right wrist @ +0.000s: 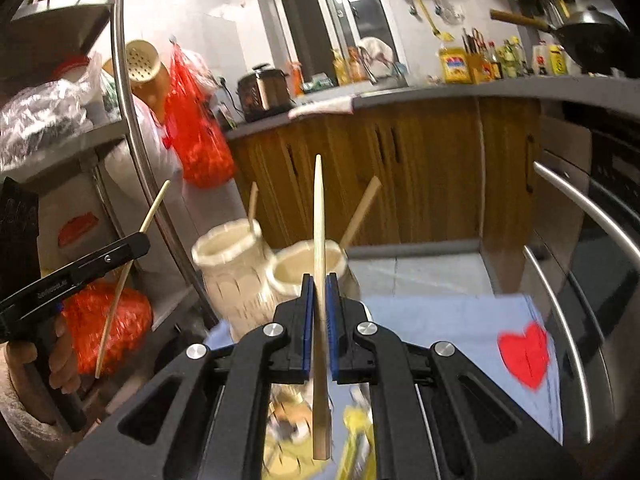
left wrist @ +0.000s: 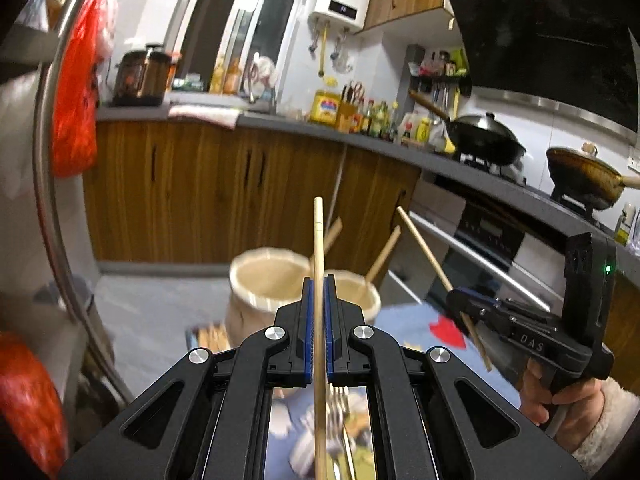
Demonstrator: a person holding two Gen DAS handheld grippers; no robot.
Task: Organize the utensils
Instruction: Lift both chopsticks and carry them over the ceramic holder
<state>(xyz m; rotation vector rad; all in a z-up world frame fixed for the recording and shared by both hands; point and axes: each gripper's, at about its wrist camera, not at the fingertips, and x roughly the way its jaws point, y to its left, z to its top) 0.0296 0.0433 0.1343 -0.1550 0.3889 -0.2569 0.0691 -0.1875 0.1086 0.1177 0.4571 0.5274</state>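
Both claws [left wrist: 319, 280] [right wrist: 320, 280] tilted down, chopsticks [left wrist: 318, 240] [right wrist: 319, 216] clamped

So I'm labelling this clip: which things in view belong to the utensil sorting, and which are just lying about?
In the job:
left chopstick
right chopstick
two cream holders
forks

Lying about:
wok
rice cooker
red bag
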